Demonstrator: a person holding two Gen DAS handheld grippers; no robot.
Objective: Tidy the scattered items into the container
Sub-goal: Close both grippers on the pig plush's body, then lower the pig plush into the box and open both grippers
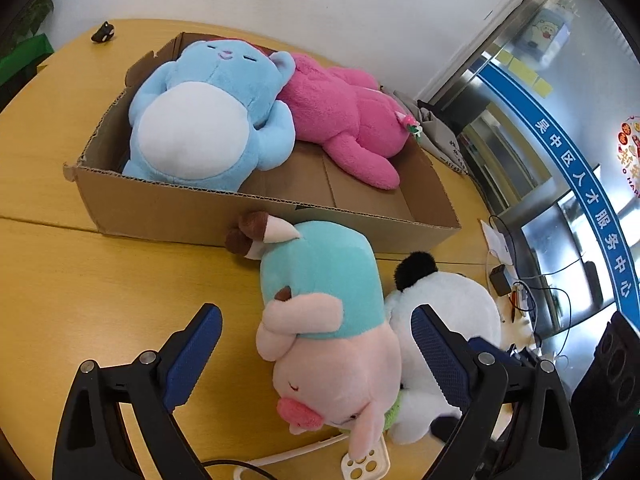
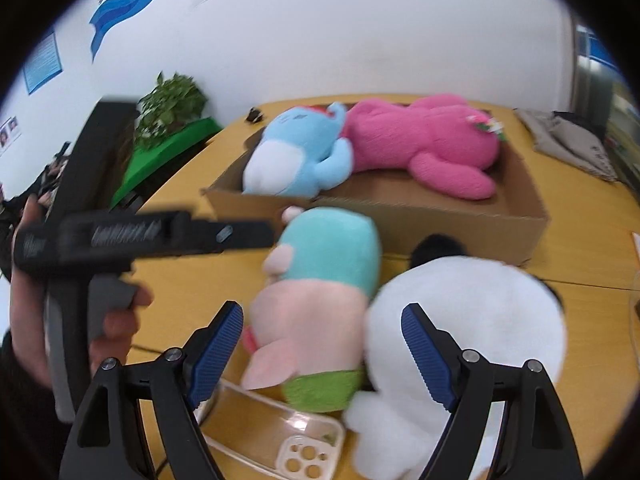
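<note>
The pig plush (image 1: 320, 320) lay at lower centre of the left wrist view, just before the cardboard box (image 1: 256, 216) and touching the panda plush (image 1: 444, 320). The left gripper (image 1: 316, 354) gaped around it; the right gripper (image 2: 322, 354) gaped too. Closing on the teal midsection alone would likely avoid snagging the panda.

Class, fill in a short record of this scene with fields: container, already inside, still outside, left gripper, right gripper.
container: cardboard box on the table
already inside: blue plush, pink plush
still outside: pig plush, panda plush, side by side before the box
left gripper: open, straddling the pig plush
right gripper: open, holding nothing
</note>
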